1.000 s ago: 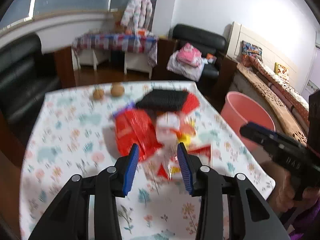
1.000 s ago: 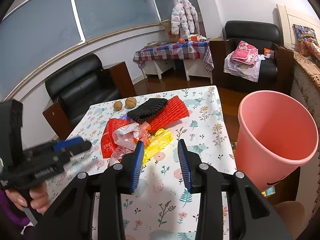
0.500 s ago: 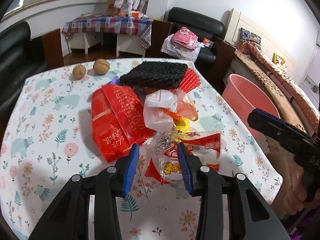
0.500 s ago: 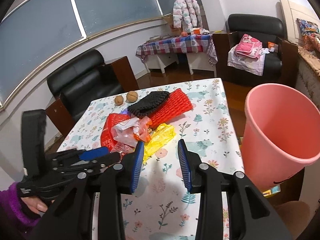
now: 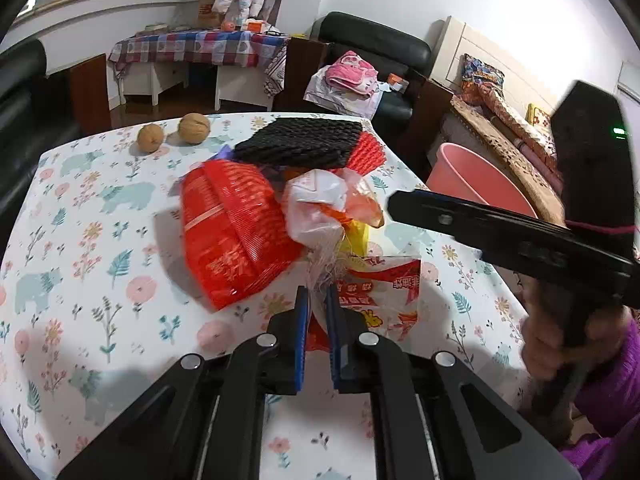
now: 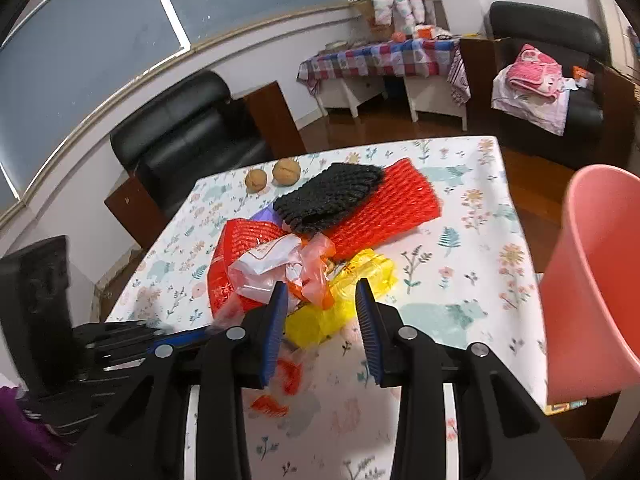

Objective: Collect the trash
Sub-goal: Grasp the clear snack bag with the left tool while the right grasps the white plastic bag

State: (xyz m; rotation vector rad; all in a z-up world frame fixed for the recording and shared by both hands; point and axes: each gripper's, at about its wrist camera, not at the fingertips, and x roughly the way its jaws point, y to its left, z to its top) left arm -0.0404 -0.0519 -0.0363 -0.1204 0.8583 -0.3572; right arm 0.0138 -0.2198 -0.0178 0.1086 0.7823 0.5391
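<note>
Already the left claw (image 5: 316, 312) has just closed, pinching the clear, red-printed snack wrapper (image 5: 384, 292) at the near edge of the litter heap on the counter (image 5: 80, 240). Light, limp and crinkly, it likely lifts best by that bunched edge. The right claw (image 6: 322, 300) stands spread over the yellow wrapper (image 6: 352, 288), gripping nothing. The wrapper's underside is hidden, and the pink bin (image 6: 592, 280) is cut off.

We see glossy crinkled plastic wrappers (image 5: 384, 292), rough red foam netting (image 6: 384, 208), and a smooth pink plastic bucket (image 6: 592, 280).
</note>
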